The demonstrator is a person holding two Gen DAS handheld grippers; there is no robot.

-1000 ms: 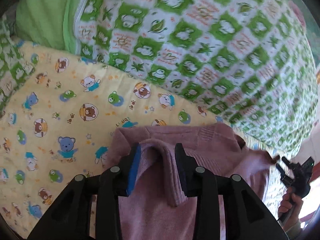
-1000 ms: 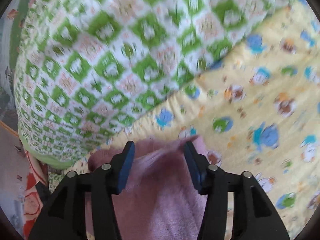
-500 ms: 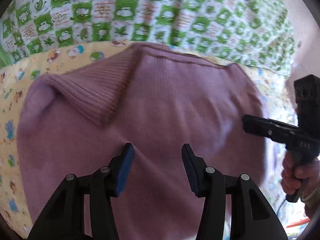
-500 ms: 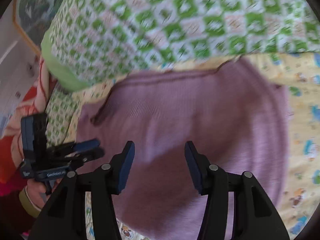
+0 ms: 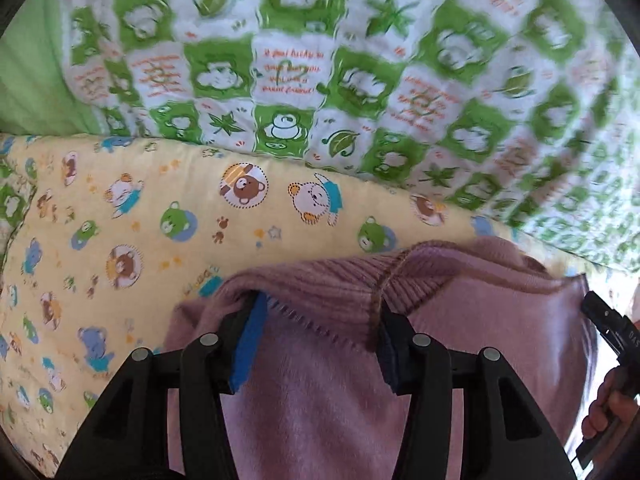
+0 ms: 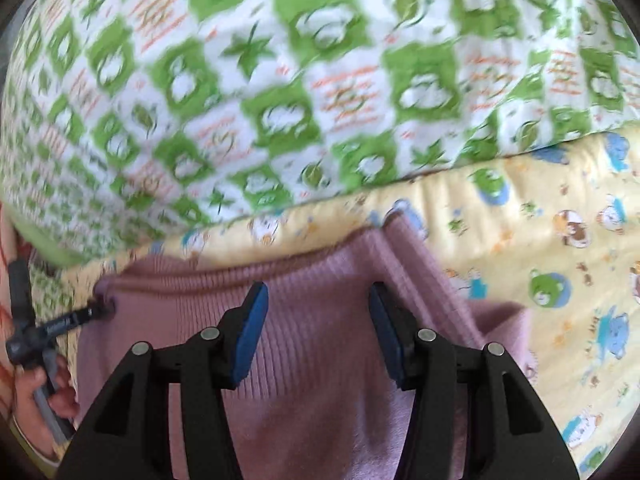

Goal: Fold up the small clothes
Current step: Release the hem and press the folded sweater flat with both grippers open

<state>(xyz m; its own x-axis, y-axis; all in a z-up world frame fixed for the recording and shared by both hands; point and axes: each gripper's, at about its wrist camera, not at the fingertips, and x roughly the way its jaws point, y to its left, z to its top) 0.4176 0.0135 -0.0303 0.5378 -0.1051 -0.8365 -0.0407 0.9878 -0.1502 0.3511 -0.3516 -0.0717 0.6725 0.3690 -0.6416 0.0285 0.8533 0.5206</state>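
**Both grippers at the ribbed hem of the sweater**

The mauve knit sweater [image 5: 320, 400] lies on the yellow bear-print sheet [image 5: 120, 208], near the green-and-white checked quilt [image 5: 360, 60]. Left gripper [image 5: 320, 340]: jaws opening, with the ribbed hem draped over and between them. Right gripper [image 6: 316, 336]: jaws moderately wide above the ribbing, pads clear of the knit.

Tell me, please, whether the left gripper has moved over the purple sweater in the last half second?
Yes. The left gripper has gone from the sweater's middle to its ribbed edge, nearer the green checked quilt. Its jaws are opening, ribbed fabric between them.
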